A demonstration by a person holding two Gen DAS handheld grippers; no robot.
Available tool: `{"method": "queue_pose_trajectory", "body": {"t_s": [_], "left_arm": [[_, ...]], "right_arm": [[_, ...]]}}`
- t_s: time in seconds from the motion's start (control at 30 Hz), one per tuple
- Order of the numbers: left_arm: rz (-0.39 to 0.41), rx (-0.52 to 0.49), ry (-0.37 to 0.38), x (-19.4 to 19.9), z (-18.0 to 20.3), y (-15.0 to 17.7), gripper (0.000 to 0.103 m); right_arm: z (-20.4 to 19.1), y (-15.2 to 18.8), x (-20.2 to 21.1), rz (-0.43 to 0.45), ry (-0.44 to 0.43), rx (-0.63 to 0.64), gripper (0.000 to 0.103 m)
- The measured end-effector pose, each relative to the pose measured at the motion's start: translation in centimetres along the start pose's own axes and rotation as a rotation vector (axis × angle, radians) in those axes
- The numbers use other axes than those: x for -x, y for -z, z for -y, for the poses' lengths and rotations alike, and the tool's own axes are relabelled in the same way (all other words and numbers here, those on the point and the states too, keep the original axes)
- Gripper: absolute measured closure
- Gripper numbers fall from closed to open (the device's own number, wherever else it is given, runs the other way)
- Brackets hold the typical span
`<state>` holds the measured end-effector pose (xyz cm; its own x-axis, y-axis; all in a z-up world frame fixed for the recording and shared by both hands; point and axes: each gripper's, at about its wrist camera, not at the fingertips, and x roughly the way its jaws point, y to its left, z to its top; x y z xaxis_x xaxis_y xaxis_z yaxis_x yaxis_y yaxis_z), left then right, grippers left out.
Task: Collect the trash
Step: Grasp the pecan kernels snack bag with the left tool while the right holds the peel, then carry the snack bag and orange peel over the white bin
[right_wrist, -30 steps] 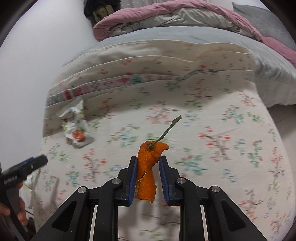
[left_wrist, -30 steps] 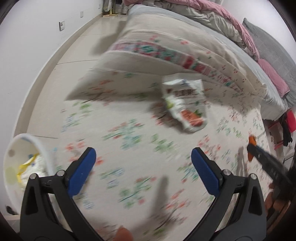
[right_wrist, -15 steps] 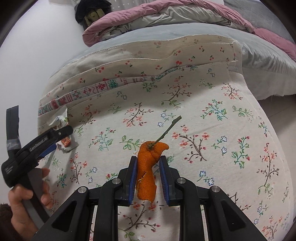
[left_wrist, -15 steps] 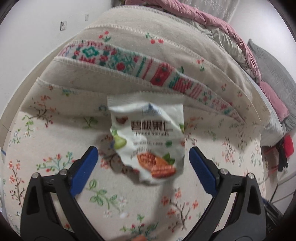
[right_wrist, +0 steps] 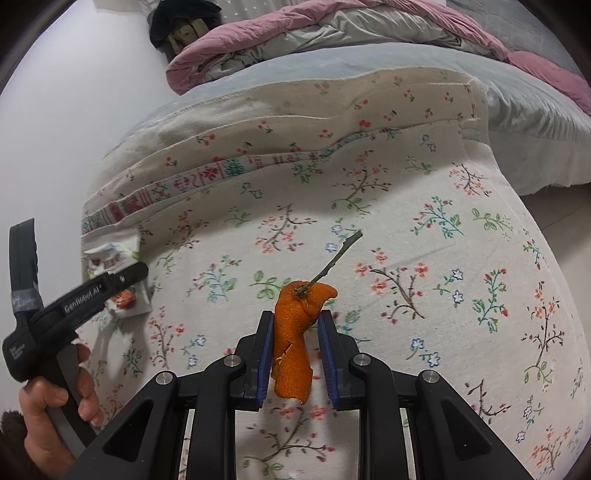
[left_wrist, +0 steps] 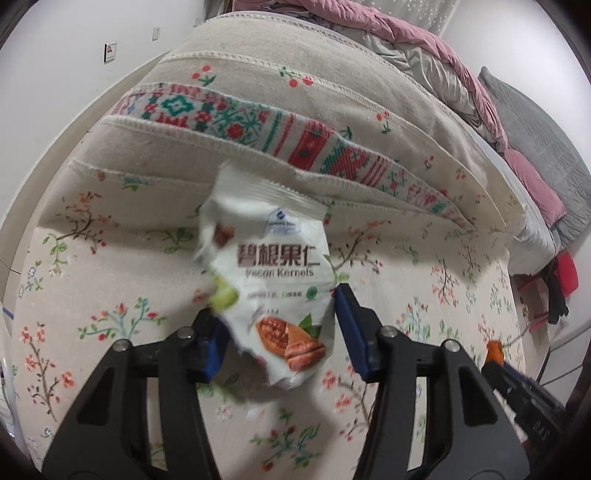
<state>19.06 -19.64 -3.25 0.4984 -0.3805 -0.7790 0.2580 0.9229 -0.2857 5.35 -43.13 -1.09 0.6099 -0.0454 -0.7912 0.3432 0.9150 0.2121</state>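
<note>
A white crumpled pecan snack wrapper (left_wrist: 266,280) lies on the floral blanket (left_wrist: 110,266). My left gripper (left_wrist: 275,332) straddles its lower half, with the blue pads closing in against its sides. The wrapper and left gripper also show in the right wrist view (right_wrist: 118,284), at the left. My right gripper (right_wrist: 295,350) is shut on an orange peel (right_wrist: 295,332) with a green stem and holds it above the blanket. The peel shows at the lower right of the left wrist view (left_wrist: 495,350).
A folded blanket edge with a red and green woven band (left_wrist: 295,144) rises just behind the wrapper. Pink and grey bedding (right_wrist: 332,33) is piled at the far end of the bed. A white wall (left_wrist: 55,74) runs along the left.
My left gripper has moved forward over the wrapper and its jaws have narrowed from wide open to around the wrapper. My right gripper has kept hold of the peel, almost still.
</note>
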Motion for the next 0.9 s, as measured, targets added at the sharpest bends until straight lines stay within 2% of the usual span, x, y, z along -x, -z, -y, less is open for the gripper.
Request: {"method": "queue_pose_trajectory", "body": {"t_s": [0.23,0.47,0.67,0.9], "left_arm": [[-0.025,-0.004,-0.002,1.5,-1.9,1.4,0.054],[-0.036,-0.005,0.025,2.6,-3.0,2.0,0.077],[-0.031,0.023,0.074,2.9,-3.4,1.7,0.086],[-0.016,-0.012,0.097,4.5,-3.2,1.9,0.089]], "right_arm": [[-1.5,0.4,0.5,0.0,-0.023,0.018,0.079],[-2.8,1.2,0.9,-0.004,-0.031,0.04,0.079],[-3.0,1.7,1.3,-0.004,-0.03,0.047,0.079],[-3.5,1.5,1.6,0.002,-0.034,0.052,0.079]]}}
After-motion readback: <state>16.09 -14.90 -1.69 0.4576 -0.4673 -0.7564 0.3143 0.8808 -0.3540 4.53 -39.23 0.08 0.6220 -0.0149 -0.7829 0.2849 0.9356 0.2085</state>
